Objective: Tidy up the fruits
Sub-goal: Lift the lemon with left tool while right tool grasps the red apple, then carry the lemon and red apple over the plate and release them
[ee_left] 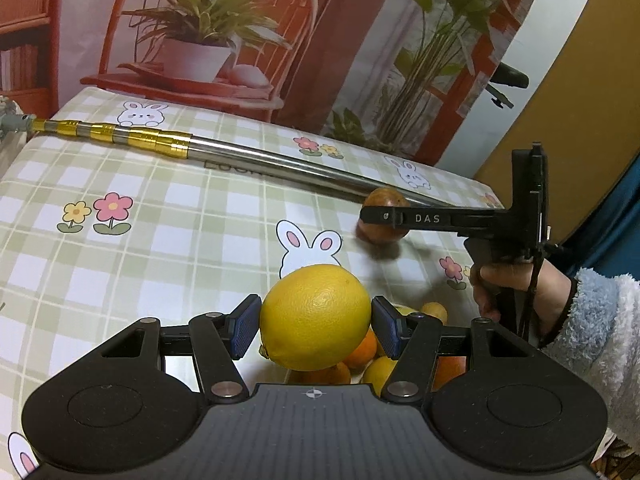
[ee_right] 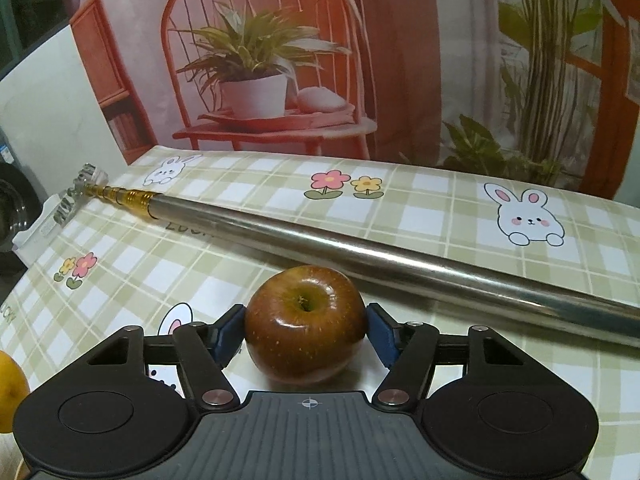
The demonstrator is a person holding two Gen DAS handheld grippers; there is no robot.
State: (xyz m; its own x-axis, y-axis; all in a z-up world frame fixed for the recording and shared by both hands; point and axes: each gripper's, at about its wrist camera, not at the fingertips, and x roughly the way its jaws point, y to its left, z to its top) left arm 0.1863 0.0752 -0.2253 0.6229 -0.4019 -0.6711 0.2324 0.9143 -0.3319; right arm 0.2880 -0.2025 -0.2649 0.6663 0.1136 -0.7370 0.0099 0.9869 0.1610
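Telescopic pole [ee_left: 224, 150]: lay across the checked tablecloth [ee_left: 160, 240] from far left to right, with gold bands at its narrow left end and plain steel toward the right; in the right wrist view it [ee_right: 360, 246] ran just behind the apple.
Left gripper [ee_left: 315, 322]: was clamped on a large yellow citrus fruit [ee_left: 315, 316], with a blue pad pressed against each flank.
Yellow citrus fruit: was held above a heap of oranges [ee_left: 360, 354] and smaller yellow fruits [ee_left: 434, 312], which were mostly hidden behind it and the gripper body.
Apple [ee_right: 306, 322]: was dark red-brown, stem hollow facing up, and sat on the tablecloth; in the left wrist view it [ee_left: 382, 216] appeared blurred, beyond the citrus and to the right.
Right gripper [ee_right: 306, 334]: its pads met both sides of the apple and gripped it; seen side-on from the left wrist camera [ee_left: 400, 218], with a hand [ee_left: 516, 288] in a fluffy pale-blue sleeve on its handle.
Backdrop [ee_right: 280, 60]: was a printed scene of a red chair with a potted plant, standing behind the table.
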